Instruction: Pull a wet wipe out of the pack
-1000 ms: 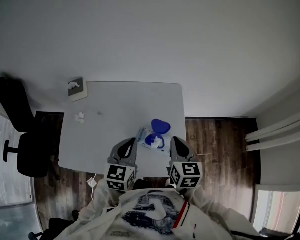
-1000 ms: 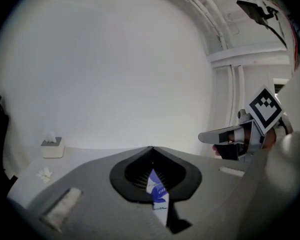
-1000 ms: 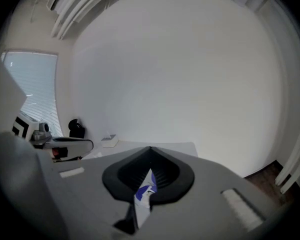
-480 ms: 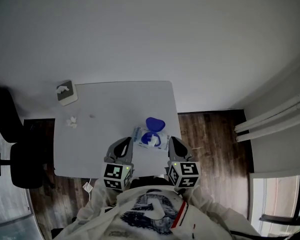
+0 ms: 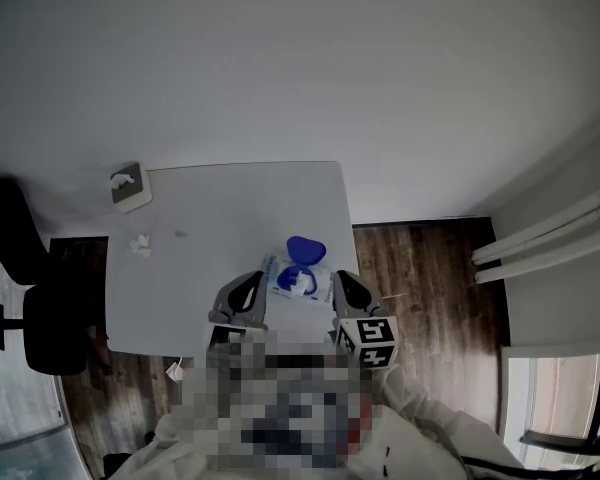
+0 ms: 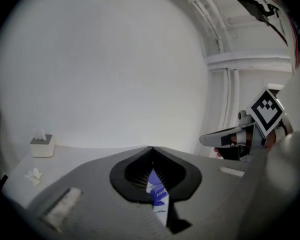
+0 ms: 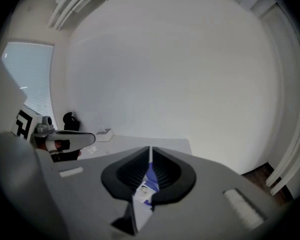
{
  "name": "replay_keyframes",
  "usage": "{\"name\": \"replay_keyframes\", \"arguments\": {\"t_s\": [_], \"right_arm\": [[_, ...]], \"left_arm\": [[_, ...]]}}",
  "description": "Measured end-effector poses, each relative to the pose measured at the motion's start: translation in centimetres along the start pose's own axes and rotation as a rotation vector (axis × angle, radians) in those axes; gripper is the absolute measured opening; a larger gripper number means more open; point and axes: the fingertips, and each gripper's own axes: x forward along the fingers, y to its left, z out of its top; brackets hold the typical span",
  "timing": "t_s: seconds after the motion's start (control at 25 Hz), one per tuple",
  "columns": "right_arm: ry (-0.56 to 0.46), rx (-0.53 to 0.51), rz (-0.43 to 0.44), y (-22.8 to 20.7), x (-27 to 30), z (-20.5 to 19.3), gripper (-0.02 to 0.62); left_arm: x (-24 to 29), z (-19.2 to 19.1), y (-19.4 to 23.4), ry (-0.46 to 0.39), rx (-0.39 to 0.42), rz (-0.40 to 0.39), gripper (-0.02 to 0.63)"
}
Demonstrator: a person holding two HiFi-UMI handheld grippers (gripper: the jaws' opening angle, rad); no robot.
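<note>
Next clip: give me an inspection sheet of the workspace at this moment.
Surface: white rectangular table.
Job's things: wipe pack near the front edge, blue lid flipped open.
Clutter: tissue box at far left corner; crumpled tissue nearby.
Grippers: left gripper and right gripper, jaws each shut on a pack end.
Cables: small white lead hanging below front edge, unclear.
Surroundings: black chair left, wood floor, white wall.

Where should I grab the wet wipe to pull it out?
Pinch the wet wipe by its white tuft in the pack opening, from above: the blue lid is flipped back. Left gripper and right gripper clamp the pack; probably free one first.
</note>
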Motion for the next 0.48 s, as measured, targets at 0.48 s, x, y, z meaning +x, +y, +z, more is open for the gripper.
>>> {"name": "replay_keyframes", "arguments": {"t_s": [0.48], "right_arm": [[0.233, -0.057, 0.274, 2.2, 3.6, -5.0, 0.300]], "left_arm": [[1.1, 0.4, -0.4, 0.011, -0.008, 0.059, 0.006]]}}
